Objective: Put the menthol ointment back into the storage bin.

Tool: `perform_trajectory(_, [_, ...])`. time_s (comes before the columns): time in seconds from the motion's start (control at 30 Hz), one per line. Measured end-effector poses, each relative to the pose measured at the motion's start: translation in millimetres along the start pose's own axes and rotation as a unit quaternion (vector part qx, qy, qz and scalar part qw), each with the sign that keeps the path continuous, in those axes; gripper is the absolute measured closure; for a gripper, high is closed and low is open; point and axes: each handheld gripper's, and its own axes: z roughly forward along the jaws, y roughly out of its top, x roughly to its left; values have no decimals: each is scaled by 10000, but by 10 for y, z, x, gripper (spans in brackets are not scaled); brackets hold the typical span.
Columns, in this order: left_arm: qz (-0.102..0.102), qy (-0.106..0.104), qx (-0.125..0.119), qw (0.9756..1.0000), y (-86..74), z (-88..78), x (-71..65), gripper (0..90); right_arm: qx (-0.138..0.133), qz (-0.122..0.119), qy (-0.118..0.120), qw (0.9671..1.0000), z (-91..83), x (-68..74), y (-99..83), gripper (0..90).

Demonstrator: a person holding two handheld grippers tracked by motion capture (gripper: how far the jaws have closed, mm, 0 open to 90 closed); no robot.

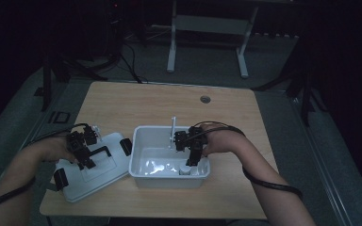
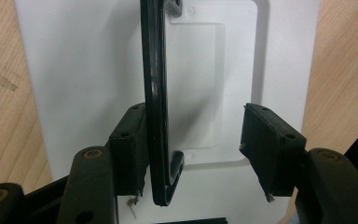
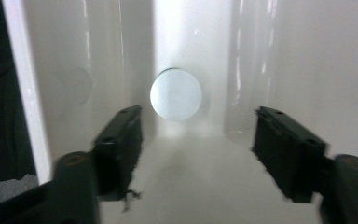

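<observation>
Viewing from above, I found the right gripper [image 1: 192,157] lowered inside the white bin [image 1: 141,153], jaws spread, a round white cap [image 3: 175,94] lying ahead between them, untouched. My left gripper [image 2: 193,149] hung released over the lid [image 1: 108,174] beside the bin, its black handle [image 2: 154,93] against one pad.

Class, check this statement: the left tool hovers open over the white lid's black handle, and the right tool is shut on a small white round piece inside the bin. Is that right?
One detail is wrong. The right tool is open, not shut; the right gripper view shows the small white round piece lying beyond its spread jaws, inside the bin. The left tool is indeed open over the lid's black handle.
</observation>
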Motion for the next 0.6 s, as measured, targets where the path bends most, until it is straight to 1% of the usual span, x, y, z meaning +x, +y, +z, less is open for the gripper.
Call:
perform_trajectory(0.03, [-1, 12, -34, 10000, 0, -7, 1, 448, -13, -8, 15, 10000, -32, -1, -19, 260])
perform_trajectory(0.07, [5, 20, -45, 10000, 0, -16, 1, 453, -52, -34, -38, 10000, -63, -2, -38, 242])
perform_trajectory(0.1, [2, 21, -45, 10000, 0, -21, 2, 460, -90, 24, -55, 9999, -102, -5, -60, 231])
perform_trajectory(0.13, [-1, 10, -41, 10000, -1, -24, 3, 480, -156, 32, -37, 9999, -136, -14, -86, 207])
perform_trajectory(0.23, [-15, 23, -19, 10000, 0, -24, 10, 486, -288, 71, -55, 9995, -236, -20, -180, 192])
perform_trajectory(0.3, [-55, 24, -51, 10000, 1, -25, 18, 489, -270, 121, -156, 9994, -287, -17, -255, 186])
perform_trajectory(0.33, [-64, 9, -81, 9999, 1, -29, 20, 489, -254, 89, -194, 9994, -304, -21, -294, 180])
perform_trajectory(0.4, [-105, 2, -66, 9999, 2, -34, 22, 489, -236, 189, -196, 9994, -338, -29, -378, 179])
perform_trajectory(0.47, [-90, -8, -40, 10000, -1, -38, 20, 492, -216, 218, -261, 9992, -364, -30, -470, 180])
perform_trajectory(0.6, [-99, -5, 4, 10000, -6, -47, 21, 506, -203, 406, -311, 9985, -391, -40, -655, 181])
